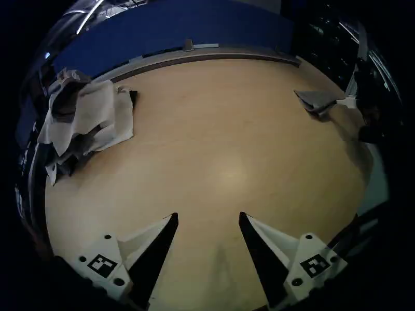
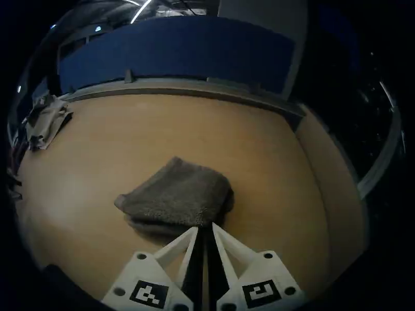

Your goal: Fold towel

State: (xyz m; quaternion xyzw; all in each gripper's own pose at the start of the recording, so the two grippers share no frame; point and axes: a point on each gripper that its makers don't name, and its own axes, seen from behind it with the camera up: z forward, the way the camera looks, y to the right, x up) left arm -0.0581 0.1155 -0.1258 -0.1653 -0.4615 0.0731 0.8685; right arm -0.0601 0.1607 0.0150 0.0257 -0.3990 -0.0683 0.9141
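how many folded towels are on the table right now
1: the folded grey towel on the table, its near edge pinched in the right tool. The crumpled cloth pile at the far left may hide more.

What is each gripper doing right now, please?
Left gripper: open, holding nothing.
Right gripper: closed on the near edge of the folded towel.

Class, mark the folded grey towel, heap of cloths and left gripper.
folded grey towel (image 2: 179,199), right gripper view, middle of its top face
heap of cloths (image 1: 85,122), left gripper view, pale top cloth
left gripper (image 1: 207,213), left gripper view, between its fingertips
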